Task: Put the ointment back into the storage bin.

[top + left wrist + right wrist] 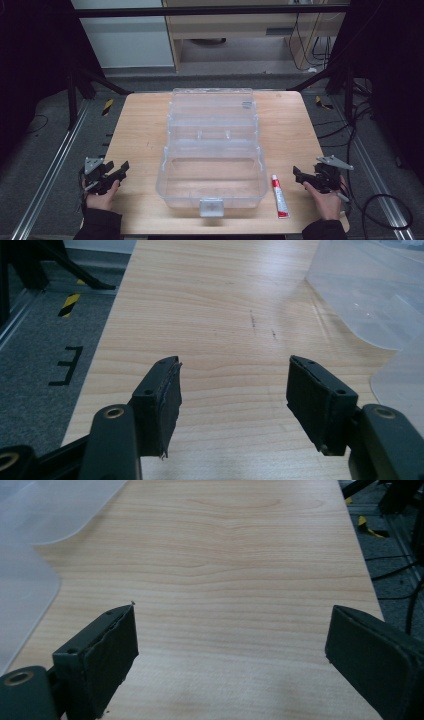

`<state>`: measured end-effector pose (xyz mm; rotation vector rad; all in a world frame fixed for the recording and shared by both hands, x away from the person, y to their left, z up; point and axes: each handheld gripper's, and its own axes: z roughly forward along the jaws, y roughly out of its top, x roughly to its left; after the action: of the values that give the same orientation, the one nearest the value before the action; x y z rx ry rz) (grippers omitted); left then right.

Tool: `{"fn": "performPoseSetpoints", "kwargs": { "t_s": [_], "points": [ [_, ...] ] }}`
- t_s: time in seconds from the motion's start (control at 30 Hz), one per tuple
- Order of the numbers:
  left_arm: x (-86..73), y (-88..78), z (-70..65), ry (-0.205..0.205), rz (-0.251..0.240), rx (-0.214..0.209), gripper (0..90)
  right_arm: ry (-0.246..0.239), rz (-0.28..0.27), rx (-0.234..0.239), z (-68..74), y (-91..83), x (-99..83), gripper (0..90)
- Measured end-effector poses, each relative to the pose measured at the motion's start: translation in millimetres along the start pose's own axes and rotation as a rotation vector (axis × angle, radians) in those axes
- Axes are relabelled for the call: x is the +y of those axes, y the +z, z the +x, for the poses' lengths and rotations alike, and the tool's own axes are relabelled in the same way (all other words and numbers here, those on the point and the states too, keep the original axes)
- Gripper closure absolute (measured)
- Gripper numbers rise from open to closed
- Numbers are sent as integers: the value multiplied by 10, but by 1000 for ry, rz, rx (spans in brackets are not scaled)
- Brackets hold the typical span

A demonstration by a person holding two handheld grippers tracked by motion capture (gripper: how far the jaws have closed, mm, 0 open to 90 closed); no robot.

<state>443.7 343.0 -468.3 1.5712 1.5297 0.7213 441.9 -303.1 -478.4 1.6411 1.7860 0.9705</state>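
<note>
Left gripper [116, 170], right gripper [301, 176]: jaws apart, empty; wooden table [140, 130], grey carpet floor [45, 150].

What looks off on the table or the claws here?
Little stands out. The clear plastic box sits open and empty at mid-table, with the red-and-white tube lying flat beside it on the wood. One oddity: the pad on the left claw has a ragged, frayed edge, as if peeling. The right claw is open and empty.

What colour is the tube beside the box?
The tube is white with a red upper part; clearest in the high view.
</note>
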Motion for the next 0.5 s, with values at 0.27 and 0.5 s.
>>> {"fn": "performPoseSetpoints", "kwargs": {
  "t_s": [0.27,0.5],
  "points": [
    [-30,6,32,-4,21,9,380,-60,28,9,121,-107,76,112],
    [-38,27,18,4,37,12,382,-123,75,42,237,-166,112,197]
  ]
}}
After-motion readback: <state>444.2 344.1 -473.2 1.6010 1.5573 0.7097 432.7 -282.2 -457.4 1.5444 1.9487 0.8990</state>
